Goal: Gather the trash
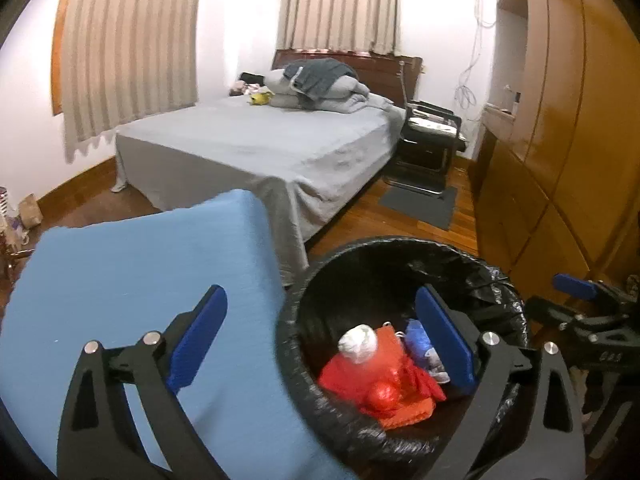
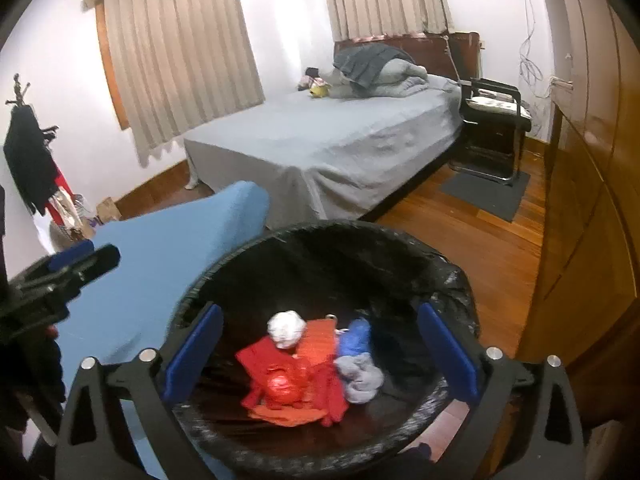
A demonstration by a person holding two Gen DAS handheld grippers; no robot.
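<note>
While spread wide, right hand-held gripper [image 2: 320, 352] above bin [image 2: 400, 236], trash [image 2: 296, 376] inside.

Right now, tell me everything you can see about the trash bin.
The bin is round and lined with a crinkly black plastic bag folded over its rim. It stands upright on the wood floor, beside a blue cushion that looks to touch its left side. Inside lie red plastic wrappers, a white crumpled wad, a blue piece and a grey rag. The open right claw hovers over its mouth; neither claw holds anything.
</note>
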